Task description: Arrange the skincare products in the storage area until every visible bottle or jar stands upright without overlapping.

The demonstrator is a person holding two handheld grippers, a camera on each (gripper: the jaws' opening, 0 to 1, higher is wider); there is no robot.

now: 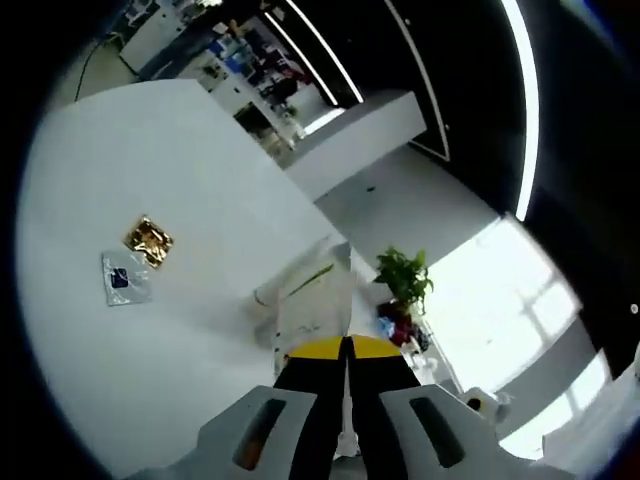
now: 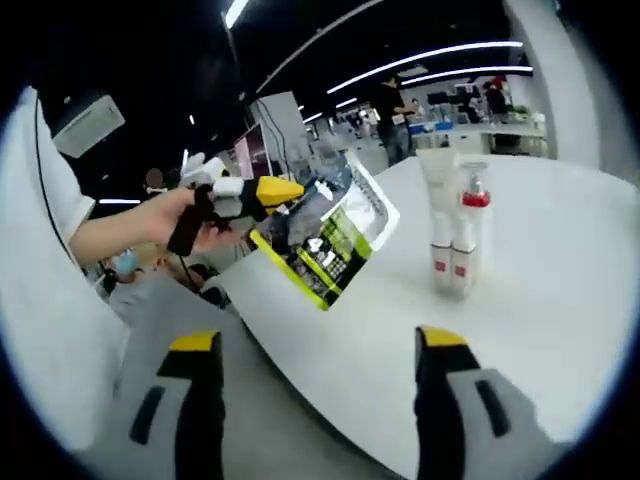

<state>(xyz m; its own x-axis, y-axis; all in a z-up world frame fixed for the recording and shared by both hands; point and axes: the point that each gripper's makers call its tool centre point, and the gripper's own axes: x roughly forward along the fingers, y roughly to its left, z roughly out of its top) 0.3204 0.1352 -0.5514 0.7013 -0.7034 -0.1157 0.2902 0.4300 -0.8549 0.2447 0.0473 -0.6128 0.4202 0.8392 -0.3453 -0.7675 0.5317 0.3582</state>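
Right gripper view shows the left gripper [image 2: 285,190] clamped on the top edge of a clear sachet pack [image 2: 335,240] with a green and yellow label, held in the air over the near edge of the white table [image 2: 560,300], while the right gripper [image 2: 320,345] stands with its jaws wide apart and nothing between them. To do this step well, I judge the pack should be carried further in over the table and lowered bottom edge first, well apart from the two bottles [image 2: 455,235] that stand upright and touching further in, one with a red collar. From the right gripper, the pack hangs ahead and slightly to the left, the bottles ahead to the right. Left gripper view looks down its closed jaws [image 1: 346,350] onto the same pack, blurred and seemingly translucent here; a gold sachet [image 1: 149,241] and a clear sachet [image 1: 126,277] lie flat beyond.
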